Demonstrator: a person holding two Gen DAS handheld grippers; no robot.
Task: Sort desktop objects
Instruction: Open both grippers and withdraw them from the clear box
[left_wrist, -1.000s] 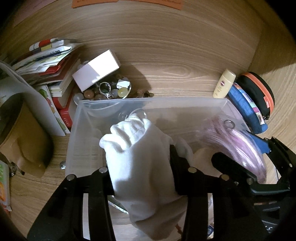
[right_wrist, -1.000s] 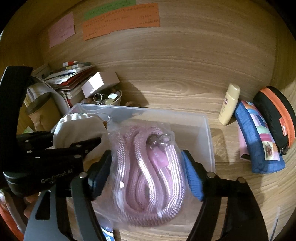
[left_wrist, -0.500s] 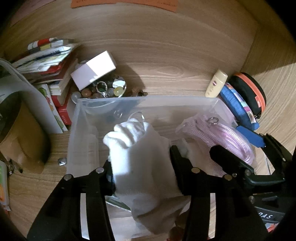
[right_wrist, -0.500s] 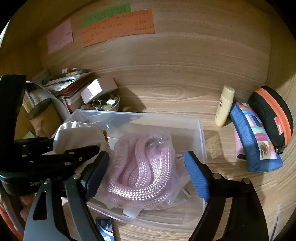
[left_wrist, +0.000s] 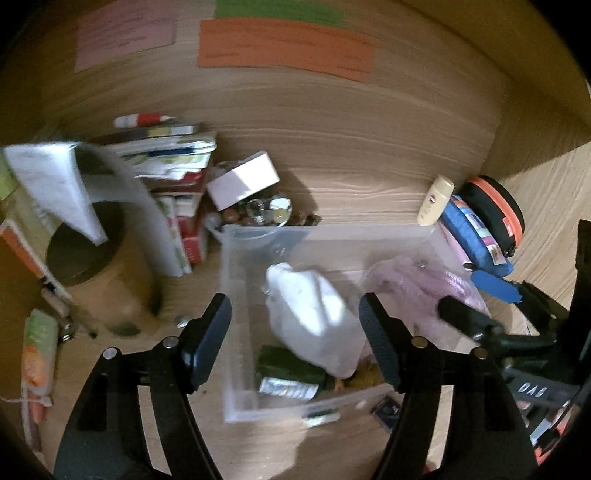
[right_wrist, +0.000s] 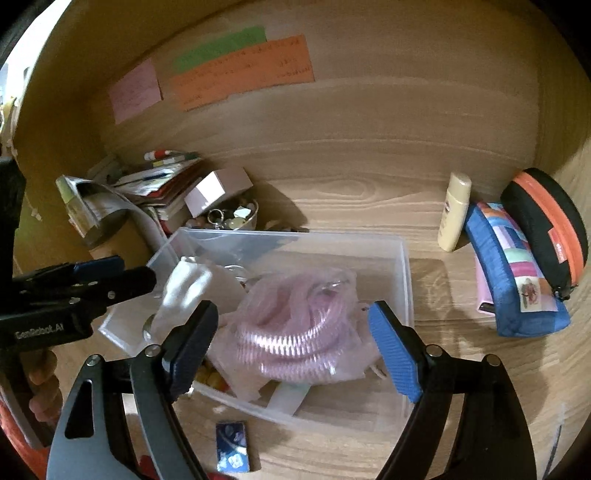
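A clear plastic bin (left_wrist: 236, 258) (right_wrist: 406, 266) stands on the wooden desk. In it lie a white cloth pouch (left_wrist: 314, 310) (right_wrist: 184, 284) and a pink rope in a plastic bag (right_wrist: 295, 325) (left_wrist: 417, 288). My left gripper (left_wrist: 293, 314) hangs above the pouch with its jaws opening, the pads clear of the cloth. It shows at the left of the right wrist view (right_wrist: 122, 275). My right gripper (right_wrist: 291, 317) is open above the rope bag and does not touch it.
A cream lotion bottle (right_wrist: 456, 214), a blue pencil case (right_wrist: 517, 280) and a black-and-orange case (right_wrist: 546, 225) lie right of the bin. A white box (left_wrist: 243, 181), a bowl of trinkets (left_wrist: 266, 212), stacked books (left_wrist: 173, 162) and a brown cylinder (left_wrist: 92, 273) crowd the left. A small blue card (right_wrist: 232, 446) lies in front.
The left gripper let go of the white pouch, which now lies in the bin, and pulled back and up. The right gripper released the rope bag into the bin and drew back.
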